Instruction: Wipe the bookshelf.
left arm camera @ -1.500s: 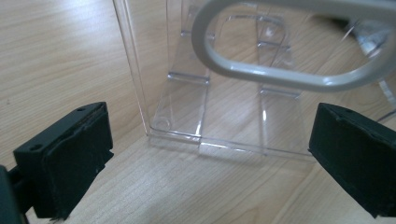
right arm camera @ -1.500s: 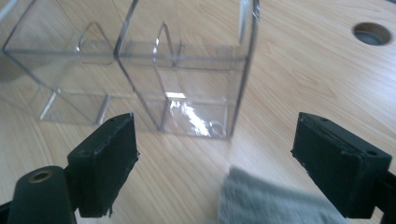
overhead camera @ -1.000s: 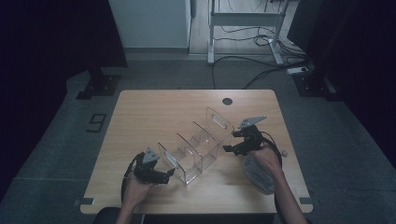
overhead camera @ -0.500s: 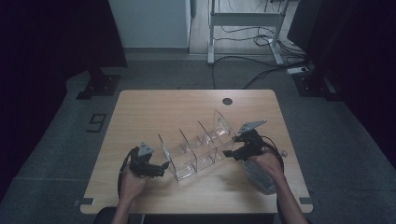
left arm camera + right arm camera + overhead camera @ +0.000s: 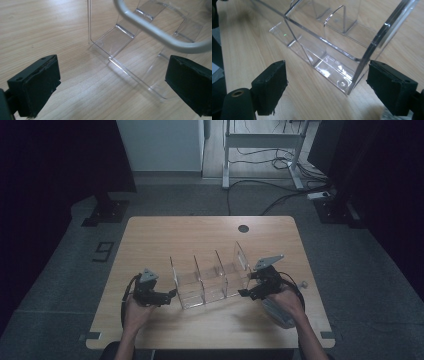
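A clear acrylic rack (image 5: 210, 277) with several upright dividers lies across the middle of the wooden table (image 5: 200, 235). My left gripper (image 5: 169, 294) is at its left end, open, its tips just short of the rack. In the left gripper view, the rack's near end (image 5: 120, 42) stands ahead of the wide-apart jaws of the left gripper (image 5: 112, 75), with bare wood between them. My right gripper (image 5: 246, 289) is at the rack's right end. In the right gripper view, the right gripper (image 5: 325, 75) is open, and a rack corner (image 5: 347, 86) sits between its tips without touching either pad.
A grey cable (image 5: 160, 32) loops across the left gripper view in front of the rack. A pale soft-looking thing (image 5: 277, 312) lies under the right hand near the table's right front corner. A round hole (image 5: 243, 228) sits at the table's far edge.
The rack has swung from a diagonal lie to run more crosswise. The right gripper has come nearer the front edge; the left gripper has drifted slightly left.
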Motion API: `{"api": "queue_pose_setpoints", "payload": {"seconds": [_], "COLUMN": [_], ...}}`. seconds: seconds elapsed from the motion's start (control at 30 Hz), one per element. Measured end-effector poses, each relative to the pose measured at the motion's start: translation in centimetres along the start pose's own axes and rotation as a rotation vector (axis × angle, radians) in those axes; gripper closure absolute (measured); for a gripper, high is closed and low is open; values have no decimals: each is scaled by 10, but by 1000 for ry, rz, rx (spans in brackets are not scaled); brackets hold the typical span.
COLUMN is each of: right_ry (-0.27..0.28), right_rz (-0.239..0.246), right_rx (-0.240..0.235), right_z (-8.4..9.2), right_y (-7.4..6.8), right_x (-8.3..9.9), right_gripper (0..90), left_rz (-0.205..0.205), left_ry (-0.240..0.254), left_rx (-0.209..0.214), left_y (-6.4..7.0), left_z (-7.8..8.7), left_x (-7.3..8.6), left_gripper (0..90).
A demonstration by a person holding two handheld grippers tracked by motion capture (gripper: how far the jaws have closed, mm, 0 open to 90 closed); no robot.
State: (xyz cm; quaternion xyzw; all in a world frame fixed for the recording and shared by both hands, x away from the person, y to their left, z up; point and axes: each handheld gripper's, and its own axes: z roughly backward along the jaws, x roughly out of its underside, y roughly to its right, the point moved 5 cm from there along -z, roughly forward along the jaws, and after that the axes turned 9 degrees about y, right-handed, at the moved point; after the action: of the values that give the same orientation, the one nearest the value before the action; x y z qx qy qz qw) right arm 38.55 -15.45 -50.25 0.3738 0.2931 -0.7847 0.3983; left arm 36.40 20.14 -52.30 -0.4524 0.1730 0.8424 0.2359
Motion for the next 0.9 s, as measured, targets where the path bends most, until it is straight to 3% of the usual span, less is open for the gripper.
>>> {"api": "queue_pose_setpoints", "payload": {"seconds": [0.3, 0.5, 0.7, 0.77, 0.9], "right_ry": [-27, -41, -48, -53, -47], "right_rz": [20, 23, 24, 25, 33], "right_rx": [-13, -18, -19, -19, -13], "right_z": [-7, -9, -10, -10, -10], "right_y": [-13, -19, -23, -23, -25], "right_x": [1, 3, 4, 3, 3], "right_gripper": [151, 149, 146, 145, 142], "left_rz": [20, 27, 10, 13, -23], "left_ry": [34, 55, 66, 82, 58], "left_rx": [-29, -35, -33, -17, -8], "left_y": [-12, -15, -10, -5, 10], "left_z": [29, 43, 53, 54, 47], "left_x": [-16, -37, -59, -64, -65], "left_gripper": [17, 33, 34, 40, 56]}}
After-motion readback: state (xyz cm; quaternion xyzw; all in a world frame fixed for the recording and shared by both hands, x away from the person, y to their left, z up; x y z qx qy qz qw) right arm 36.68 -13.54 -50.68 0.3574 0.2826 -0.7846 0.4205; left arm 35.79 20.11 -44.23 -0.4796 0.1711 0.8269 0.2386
